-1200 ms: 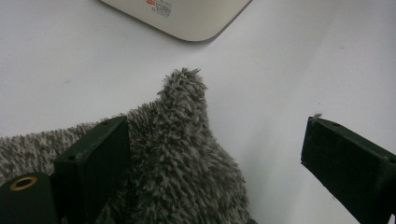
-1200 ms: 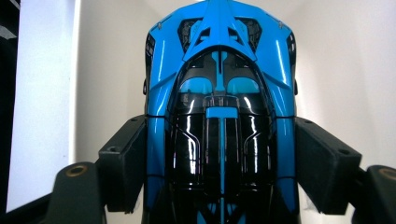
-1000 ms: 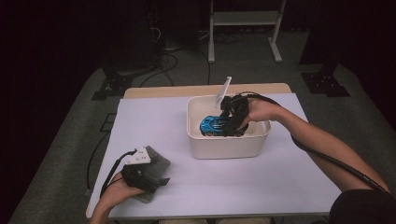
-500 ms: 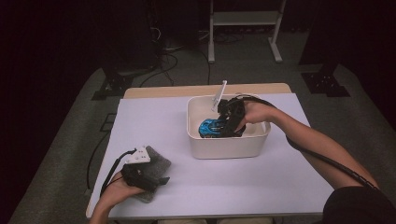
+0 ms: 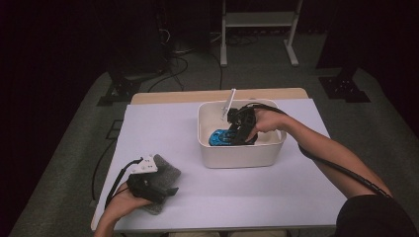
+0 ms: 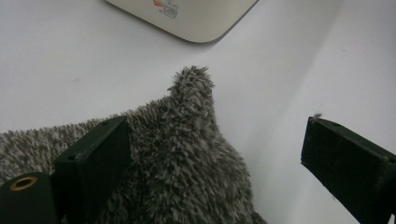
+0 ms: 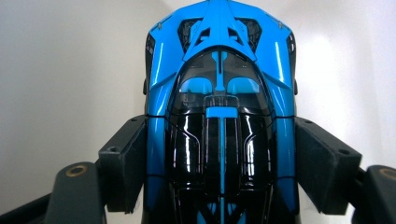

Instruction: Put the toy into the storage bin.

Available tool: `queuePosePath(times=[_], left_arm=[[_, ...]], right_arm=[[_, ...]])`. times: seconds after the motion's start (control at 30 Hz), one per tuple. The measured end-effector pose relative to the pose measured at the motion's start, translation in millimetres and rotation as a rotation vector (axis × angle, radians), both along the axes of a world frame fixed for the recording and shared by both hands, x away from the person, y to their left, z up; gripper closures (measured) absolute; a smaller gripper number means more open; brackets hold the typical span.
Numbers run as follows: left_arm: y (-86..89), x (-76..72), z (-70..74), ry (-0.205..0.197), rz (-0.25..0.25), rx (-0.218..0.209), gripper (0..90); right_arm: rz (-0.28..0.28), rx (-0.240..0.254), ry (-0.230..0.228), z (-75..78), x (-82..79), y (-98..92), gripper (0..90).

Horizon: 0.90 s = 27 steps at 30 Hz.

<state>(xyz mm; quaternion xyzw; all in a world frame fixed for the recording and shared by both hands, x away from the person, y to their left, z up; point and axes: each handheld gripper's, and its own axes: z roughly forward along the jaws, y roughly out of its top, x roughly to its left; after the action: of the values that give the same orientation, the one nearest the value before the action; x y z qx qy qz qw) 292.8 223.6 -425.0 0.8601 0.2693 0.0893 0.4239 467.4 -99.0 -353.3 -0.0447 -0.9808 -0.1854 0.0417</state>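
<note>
While set right of centre on the counter (image 5: 163, 128), holds in white bin (image 5: 242, 153) a blue toy car (image 7: 219, 93), long axis running away up-frame between jaws of right hand-held gripper (image 7: 219, 158), clamped on its flanks; left hand-held gripper (image 6: 215, 154) wide open over grey cloth (image 6: 187, 158), lower left.

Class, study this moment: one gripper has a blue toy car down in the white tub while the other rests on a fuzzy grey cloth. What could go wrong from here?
1. The right gripper clamps the glossy blue toy car only by its sides; it might slip or twist.
2. The car sits close to the white tub wall, so lifting may knock it.
3. The left gripper is open over the grey cloth; closing could snag fibres or bunch it.
</note>
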Motion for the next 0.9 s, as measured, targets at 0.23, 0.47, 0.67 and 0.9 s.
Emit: queuePosePath(times=[0.23,0.47,0.67,0.9], left_arm=[[-0.3,0.0,-0.1,-0.004,-0.006,-0.002,7.6],[2.1,0.3,-0.4,-0.001,-0.003,-0.004,7.6],[3.5,0.1,-0.6,-0.002,0.002,-0.006,7.6],[4.8,-0.6,-0.2,-0.003,0.005,-0.006,7.6]], right_arm=[[-0.001,-0.009,0.011,-5.1,2.5,1.0,25.2],[-0.001,-0.012,0.022,-9.6,5.0,3.7,25.2],[0.001,-0.020,0.035,-12.1,6.4,7.1,25.2],[0.003,-0.022,0.044,-14.9,6.8,9.6,26.7]])
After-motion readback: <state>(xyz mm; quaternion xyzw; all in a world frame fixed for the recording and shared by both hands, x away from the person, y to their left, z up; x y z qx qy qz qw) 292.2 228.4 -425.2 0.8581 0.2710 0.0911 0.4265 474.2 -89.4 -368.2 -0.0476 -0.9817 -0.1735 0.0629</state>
